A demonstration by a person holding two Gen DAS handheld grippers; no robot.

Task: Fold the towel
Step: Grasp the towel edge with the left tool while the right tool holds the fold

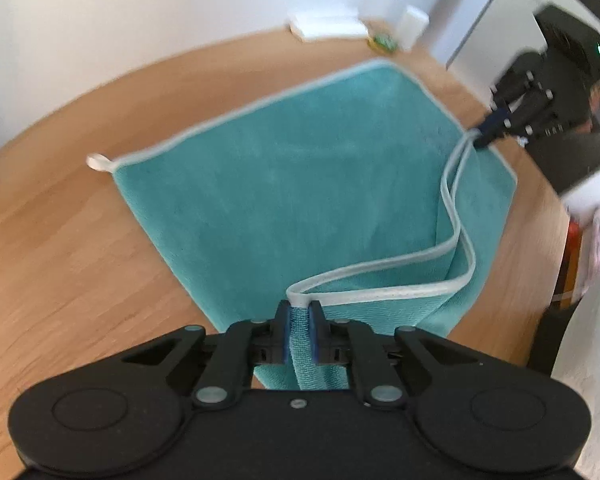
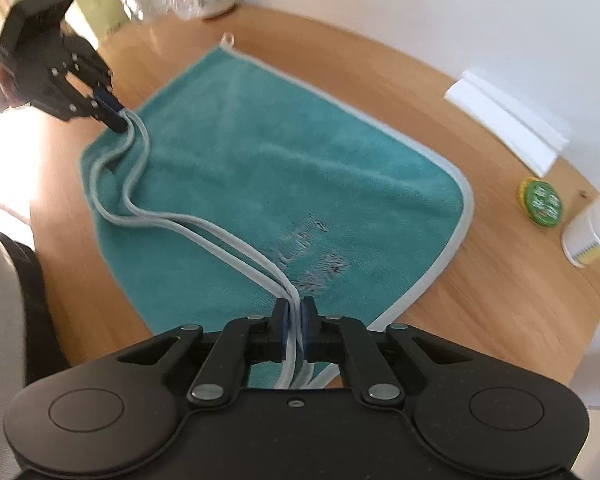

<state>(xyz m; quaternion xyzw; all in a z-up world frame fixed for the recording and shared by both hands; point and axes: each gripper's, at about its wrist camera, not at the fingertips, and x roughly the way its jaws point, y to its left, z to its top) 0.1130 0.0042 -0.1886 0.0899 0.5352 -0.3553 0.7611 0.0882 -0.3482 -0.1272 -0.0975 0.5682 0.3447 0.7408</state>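
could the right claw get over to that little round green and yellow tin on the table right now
Probably not yet. The right claw is shut on the teal towel with grey trim, so it would have to let go first. Otherwise the bare wooden table between it and the round green and yellow tin looks clear.

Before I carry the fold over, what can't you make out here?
- Towel near corners: both views, hidden inside the shut left tool and right tool.
- Dark marks on towel: right view, blurred.
- Green lid print: too small.
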